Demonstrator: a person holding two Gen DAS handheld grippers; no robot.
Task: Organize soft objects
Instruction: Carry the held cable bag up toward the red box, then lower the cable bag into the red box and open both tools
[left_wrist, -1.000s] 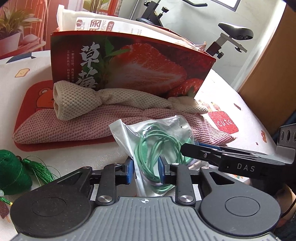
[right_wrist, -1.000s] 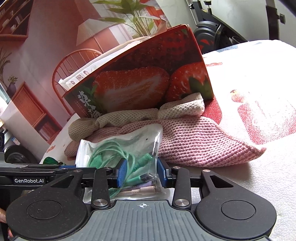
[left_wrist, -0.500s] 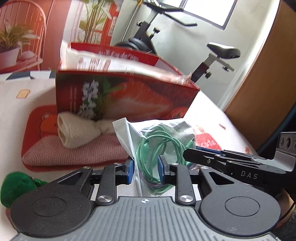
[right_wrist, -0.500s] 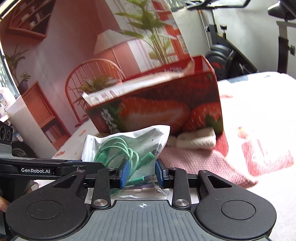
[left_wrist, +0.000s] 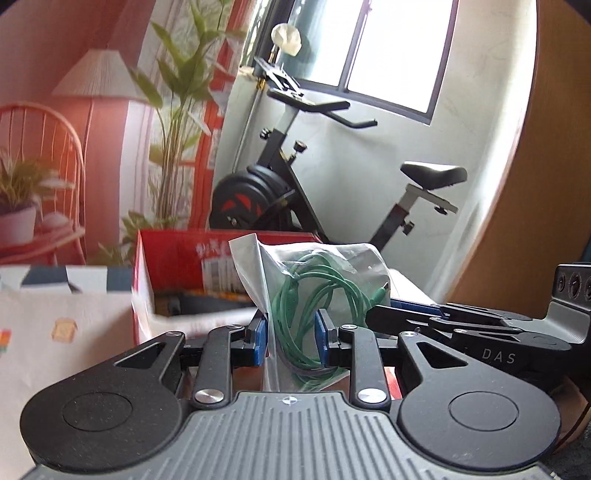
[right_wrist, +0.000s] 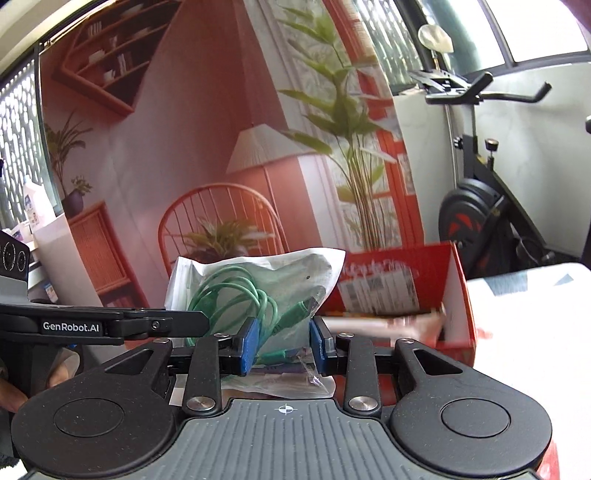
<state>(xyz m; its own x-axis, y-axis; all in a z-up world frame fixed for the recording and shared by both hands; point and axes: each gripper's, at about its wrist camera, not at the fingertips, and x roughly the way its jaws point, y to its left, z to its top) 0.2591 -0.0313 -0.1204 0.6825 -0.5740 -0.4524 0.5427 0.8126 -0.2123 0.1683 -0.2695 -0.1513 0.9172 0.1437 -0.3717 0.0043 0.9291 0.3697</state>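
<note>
Exercise bike (left_wrist: 295, 192) behind; both hand-held grippers (left_wrist: 291, 339) (right_wrist: 282, 345) clamp cable bag (left_wrist: 317, 295) above red box (right_wrist: 424, 291).

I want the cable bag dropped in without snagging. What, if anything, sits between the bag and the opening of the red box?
Nothing visible blocks it. The plastic bag, held by the left tool and the right tool, hangs in front of the red box, whose open top faces up; items already lie inside.
</note>
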